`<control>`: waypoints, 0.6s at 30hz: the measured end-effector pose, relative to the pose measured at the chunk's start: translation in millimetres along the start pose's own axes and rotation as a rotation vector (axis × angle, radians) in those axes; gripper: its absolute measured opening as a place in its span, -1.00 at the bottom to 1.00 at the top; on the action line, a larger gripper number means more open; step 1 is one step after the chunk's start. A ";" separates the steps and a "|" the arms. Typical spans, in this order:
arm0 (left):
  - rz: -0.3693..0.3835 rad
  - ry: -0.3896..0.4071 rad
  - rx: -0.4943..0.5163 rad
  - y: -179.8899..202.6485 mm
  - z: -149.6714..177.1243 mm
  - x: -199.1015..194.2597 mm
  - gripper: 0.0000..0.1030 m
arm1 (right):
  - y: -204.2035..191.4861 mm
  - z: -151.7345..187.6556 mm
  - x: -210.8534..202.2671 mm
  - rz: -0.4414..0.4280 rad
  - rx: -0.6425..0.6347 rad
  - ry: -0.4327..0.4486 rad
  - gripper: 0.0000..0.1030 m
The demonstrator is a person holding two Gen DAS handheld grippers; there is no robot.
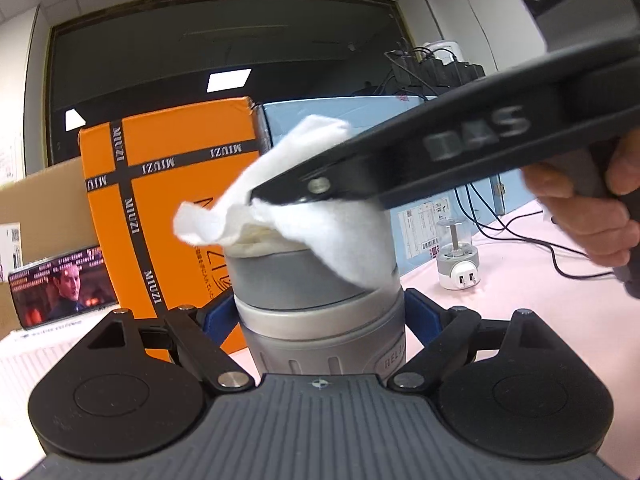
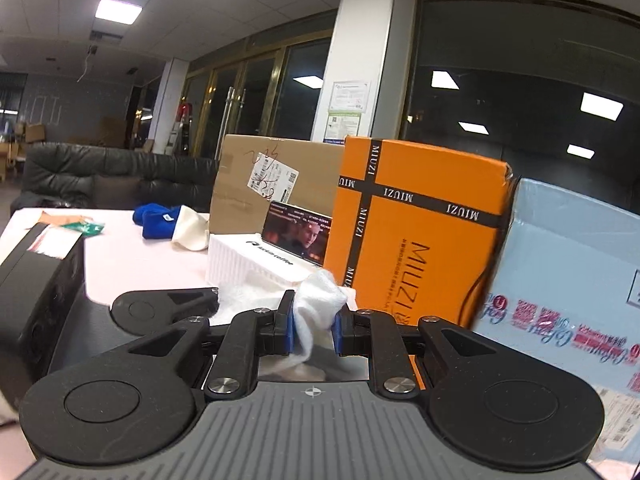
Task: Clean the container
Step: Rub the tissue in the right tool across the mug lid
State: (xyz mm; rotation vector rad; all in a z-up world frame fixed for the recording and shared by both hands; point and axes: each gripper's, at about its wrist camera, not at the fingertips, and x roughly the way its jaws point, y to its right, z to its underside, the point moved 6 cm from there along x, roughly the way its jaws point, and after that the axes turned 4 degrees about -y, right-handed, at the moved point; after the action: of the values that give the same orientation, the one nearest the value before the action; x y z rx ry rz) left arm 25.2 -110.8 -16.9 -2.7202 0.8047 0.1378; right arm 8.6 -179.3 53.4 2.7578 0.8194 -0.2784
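A grey cylindrical container stands upright between the blue pads of my left gripper, which is shut on its body. A white cloth lies over the container's open mouth. My right gripper is shut on that white cloth; in the left wrist view its black finger reaches in from the right, pressing the cloth at the rim. In the right wrist view the container's grey rim shows just below the fingers.
An orange MIUZI box and a light blue box stand close behind the container. A phone playing video leans on a white box. A plug adapter and cables lie on the pink table at right.
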 end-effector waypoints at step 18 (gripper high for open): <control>0.011 -0.003 -0.025 -5.3 0.4 1.6 0.64 | 17.3 3.3 -0.8 0.128 -0.013 0.011 -0.58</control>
State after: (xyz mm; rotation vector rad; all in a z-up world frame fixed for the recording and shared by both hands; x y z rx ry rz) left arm 29.4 -107.3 -16.3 -2.7385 0.8223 0.1553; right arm 17.3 -194.7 53.6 2.7867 0.6407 -0.2326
